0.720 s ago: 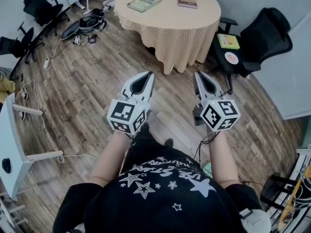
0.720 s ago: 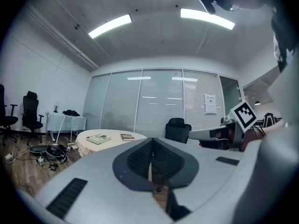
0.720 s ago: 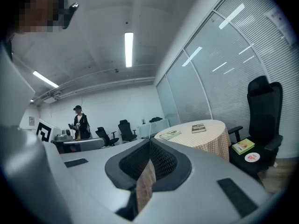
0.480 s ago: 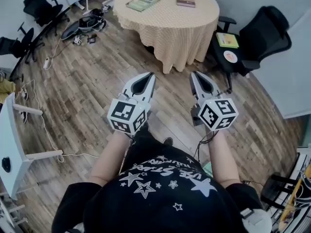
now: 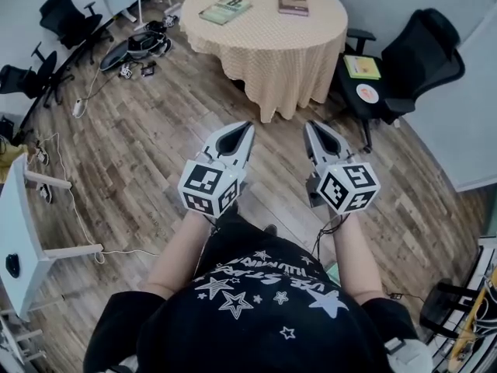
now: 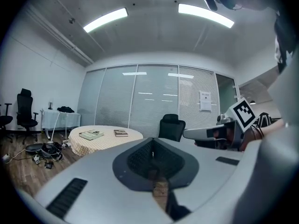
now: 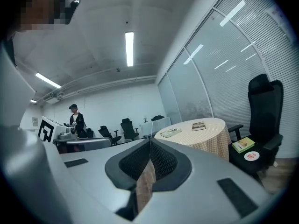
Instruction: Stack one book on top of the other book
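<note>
— Wooden plank floor [image 5: 140, 154] lies underfoot, and the person stands on it well short of the table. What are the two tools doing?

— The left gripper [image 5: 247, 126] and right gripper [image 5: 311, 124] are held side by side in front of the body, both aimed at the table. Each pair of jaws is clenched tight with nothing between them.

— So no book is in hand?

— None. Both books lie flat, covers up, on the round tabletop [image 5: 264, 26] under its checked cloth, far ahead of the jaws. The green book [image 5: 225, 8] sits towards the left and the brown book [image 5: 293, 3] towards the right, with bare cloth between them.

— Which way do they point?

— From the head view, the green book's long axis slants from near-left to far-right. The brown book's runs almost straight away from the person.

— And the step in hand?

— I judge it to be the approach, before any grasp. The next move calls for walking up to the tabletop and releasing one pair of jaws. They would then close on the edge of one book, likely a short one. After lifting, that book needs turning so its long axis matches the other's before it is laid on top.
</note>
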`<act>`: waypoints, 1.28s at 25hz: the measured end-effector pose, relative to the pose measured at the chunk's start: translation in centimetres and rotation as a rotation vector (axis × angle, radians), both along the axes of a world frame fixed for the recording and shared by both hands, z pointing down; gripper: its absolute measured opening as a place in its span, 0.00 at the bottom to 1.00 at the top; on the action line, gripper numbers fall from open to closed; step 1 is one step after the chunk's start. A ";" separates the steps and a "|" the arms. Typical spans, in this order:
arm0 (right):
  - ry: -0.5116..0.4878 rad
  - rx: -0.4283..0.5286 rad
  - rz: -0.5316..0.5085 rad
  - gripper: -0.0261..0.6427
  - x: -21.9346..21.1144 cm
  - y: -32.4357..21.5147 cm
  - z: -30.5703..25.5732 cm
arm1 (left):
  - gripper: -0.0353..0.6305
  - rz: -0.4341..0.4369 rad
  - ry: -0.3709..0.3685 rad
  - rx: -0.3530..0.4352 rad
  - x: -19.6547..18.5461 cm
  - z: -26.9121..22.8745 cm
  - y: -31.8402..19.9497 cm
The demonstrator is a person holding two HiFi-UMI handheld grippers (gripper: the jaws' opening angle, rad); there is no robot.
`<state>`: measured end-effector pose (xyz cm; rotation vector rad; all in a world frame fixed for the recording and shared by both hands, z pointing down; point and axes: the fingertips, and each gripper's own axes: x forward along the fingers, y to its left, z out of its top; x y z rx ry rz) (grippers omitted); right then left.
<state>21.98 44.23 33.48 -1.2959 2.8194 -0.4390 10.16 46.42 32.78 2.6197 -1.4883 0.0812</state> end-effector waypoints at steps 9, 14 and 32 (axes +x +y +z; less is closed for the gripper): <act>-0.023 -0.001 0.036 0.08 1.8 -1.0 0.3 | 0.07 -0.044 -0.036 0.038 0.0 -0.9 -0.9; -0.152 -0.049 0.054 0.08 3.1 -1.9 1.2 | 0.07 -0.087 -0.029 0.017 -1.0 -0.4 -1.1; -0.076 -0.116 0.175 0.08 4.5 -15.0 5.0 | 0.07 -0.047 0.027 -0.061 -2.7 3.2 -16.4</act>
